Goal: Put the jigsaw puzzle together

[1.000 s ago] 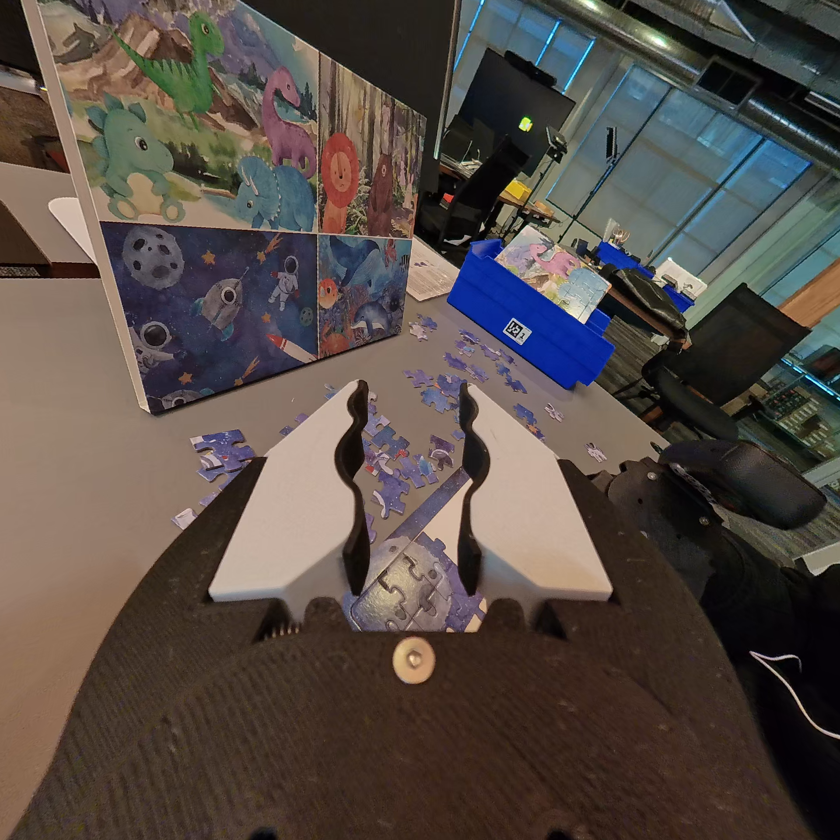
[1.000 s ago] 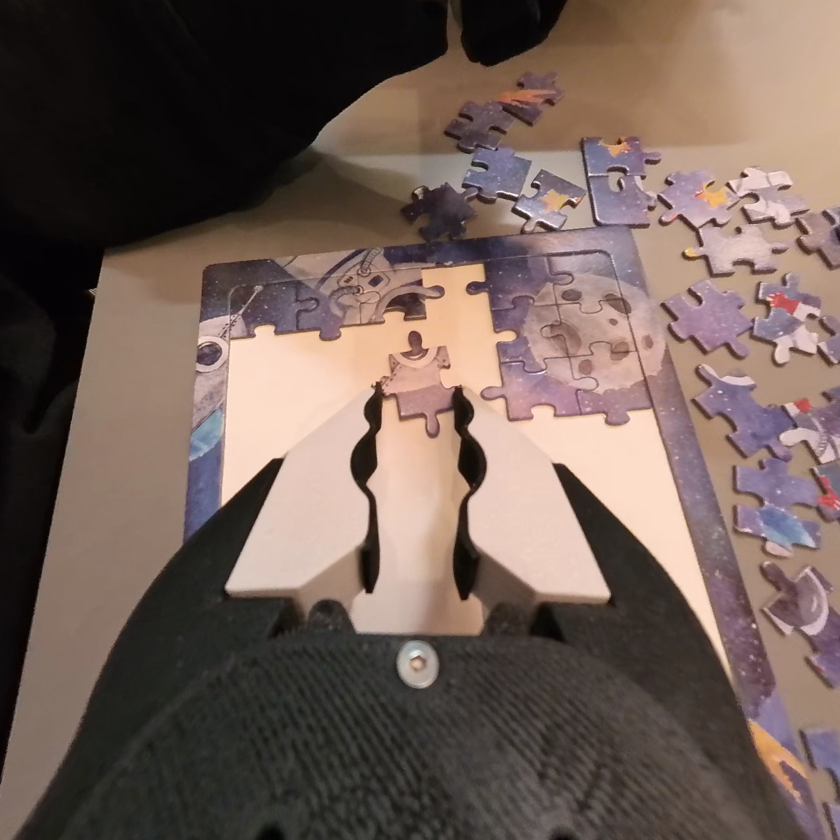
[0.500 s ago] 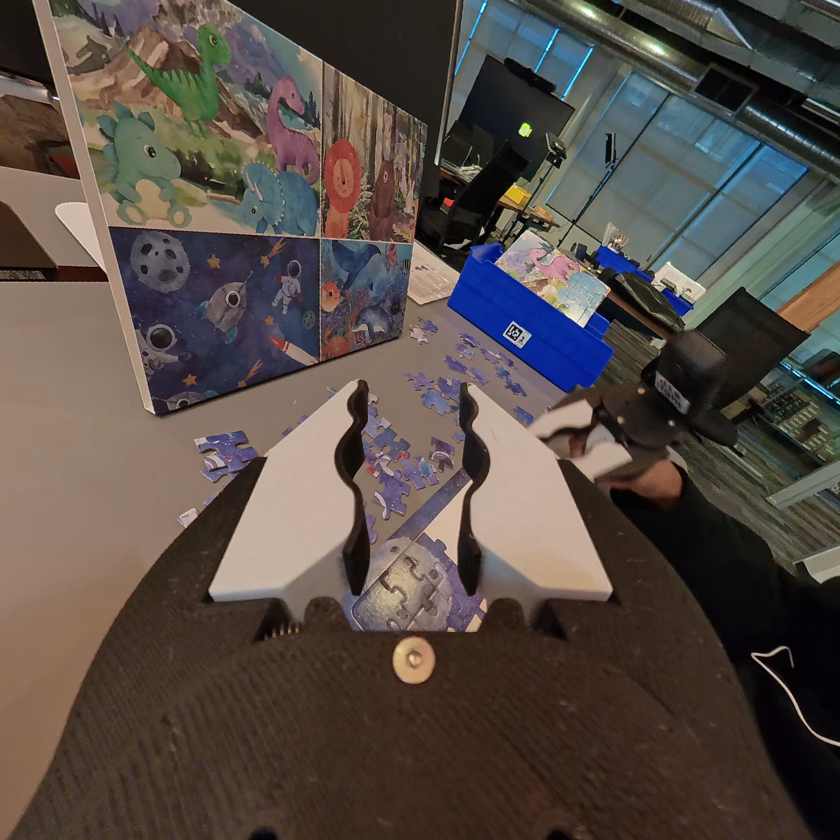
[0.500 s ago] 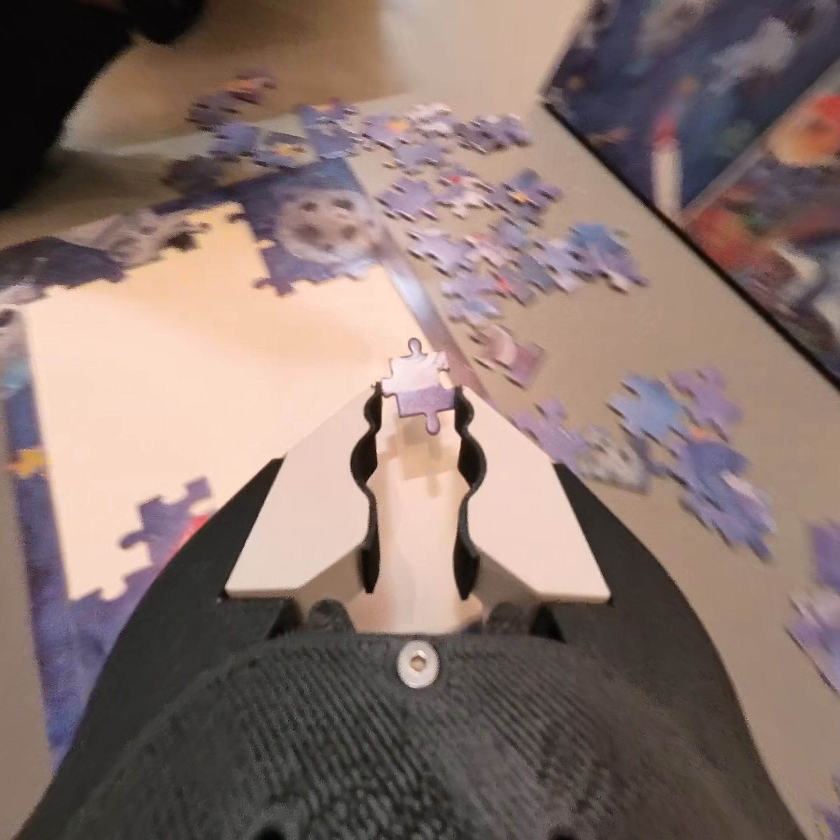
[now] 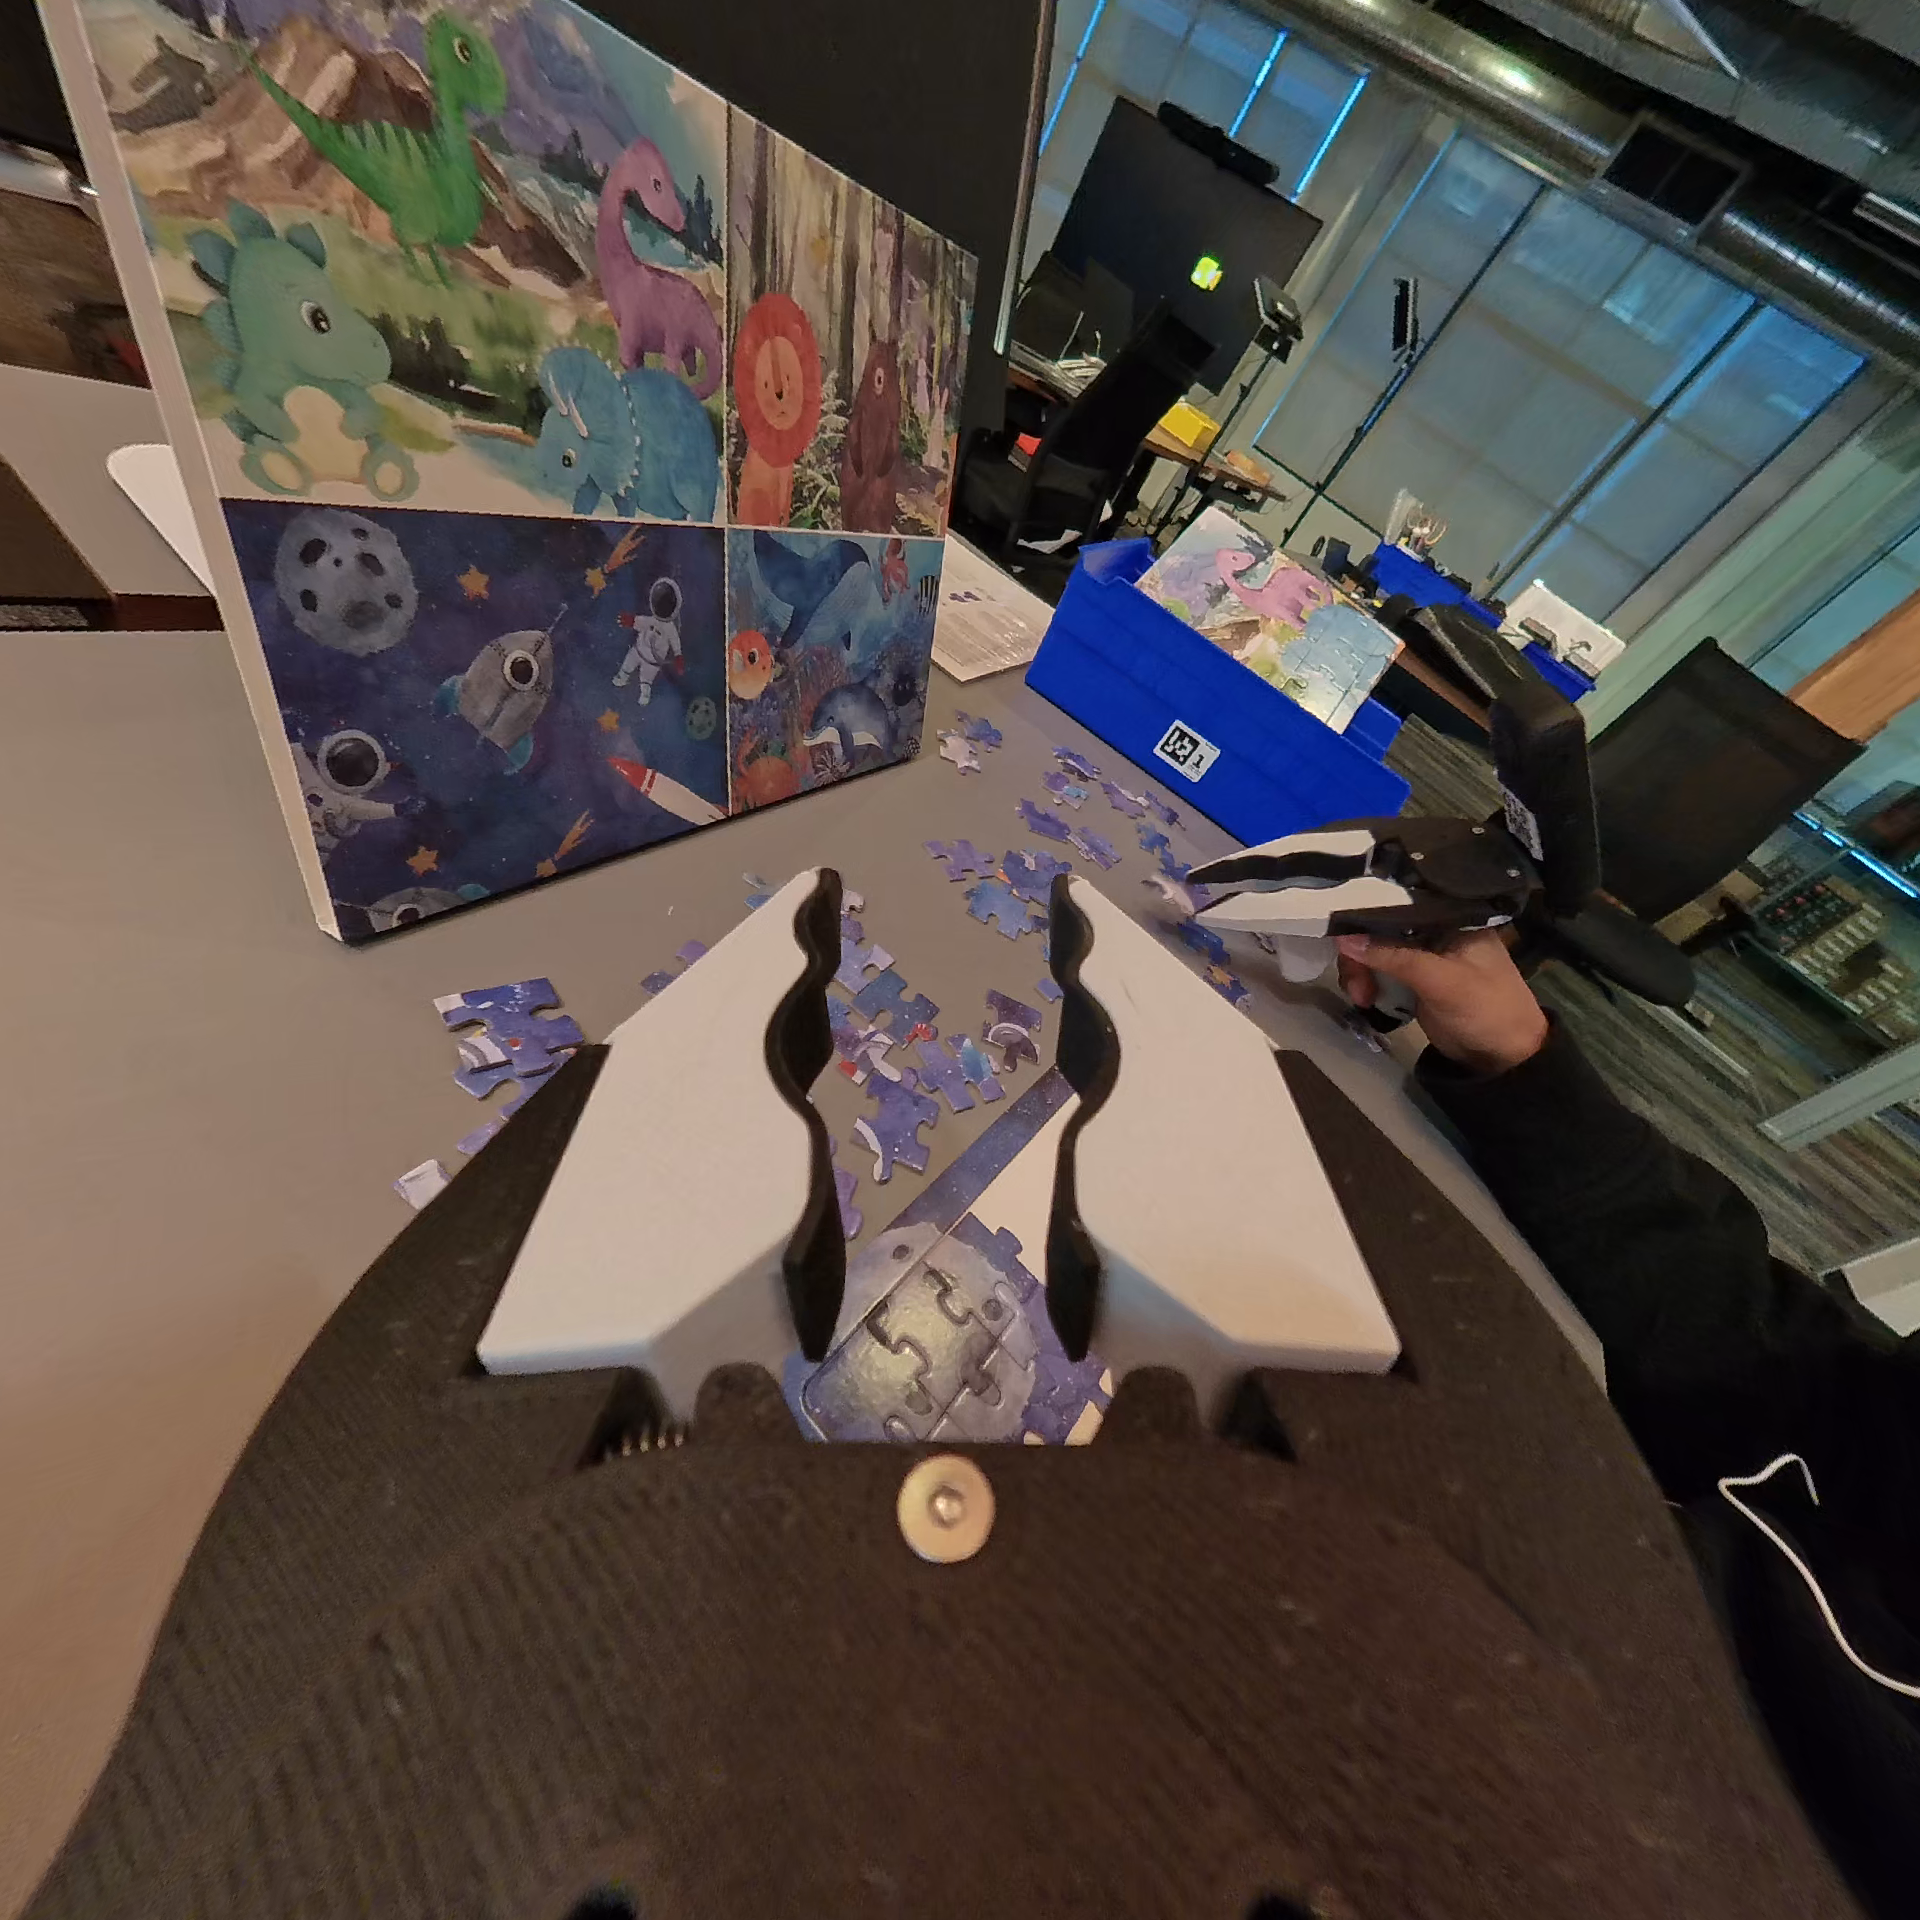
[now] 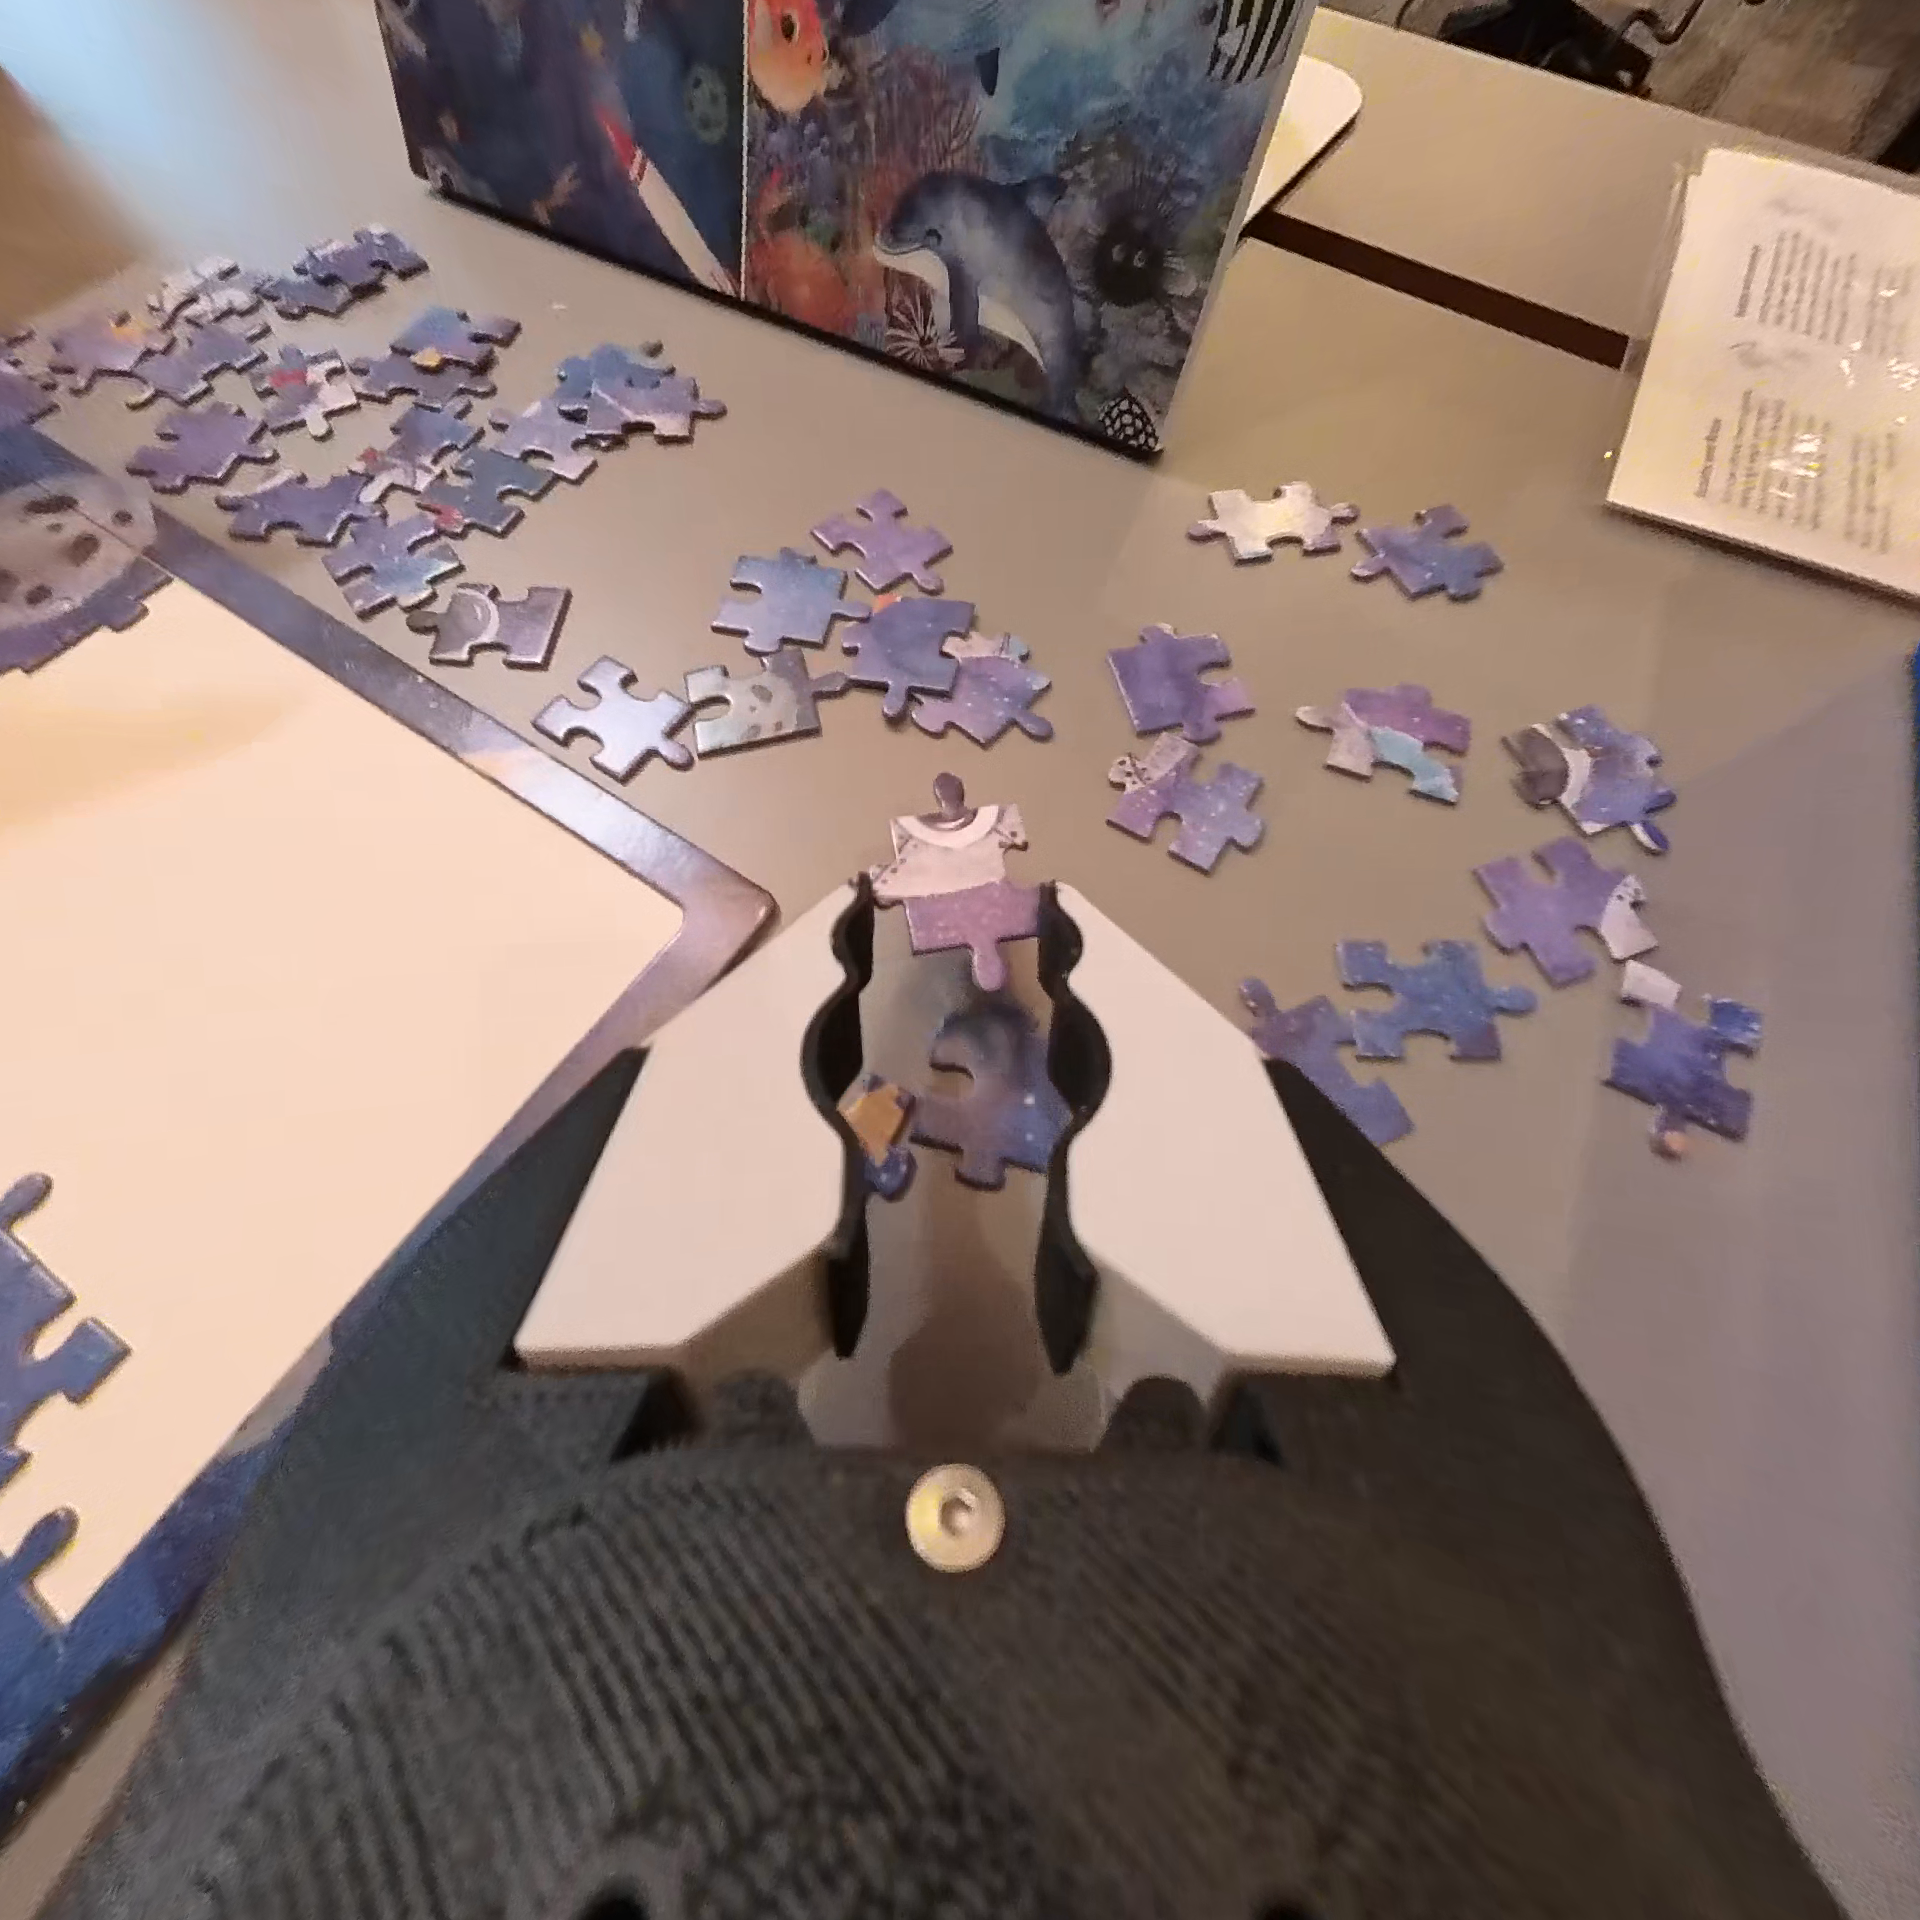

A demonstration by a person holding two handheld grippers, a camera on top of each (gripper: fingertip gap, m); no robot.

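Observation:
My right gripper [image 6: 954,886] is shut on a purple and silver-white jigsaw piece [image 6: 951,847], both pads pressed on its sides. It holds the piece above the grey table, just right of the corner of the puzzle tray [image 6: 623,831] and over loose purple pieces [image 6: 904,644]. The left wrist view shows this gripper [image 5: 1195,894] at the right, with a small piece at its tip. My left gripper [image 5: 943,888] is open with nothing between its pads. It hovers over the tray's assembled moon corner [image 5: 935,1320] and scattered pieces [image 5: 914,1039].
A picture box with dinosaur, space and sea panels [image 5: 499,468] stands upright behind the pieces; it also shows in the right wrist view [image 6: 883,208]. A blue bin [image 5: 1195,717] holding a puzzle board sits far right. A printed sheet [image 6: 1787,364] lies at right. A hand [image 5: 1444,997] holds the right gripper. The tips of one gripper are about 30 cm away from the tips of the other.
My right gripper swung from above the tray's open middle to the right, past its corner and over the loose pieces, keeping the piece in its grasp. My left gripper stayed still.

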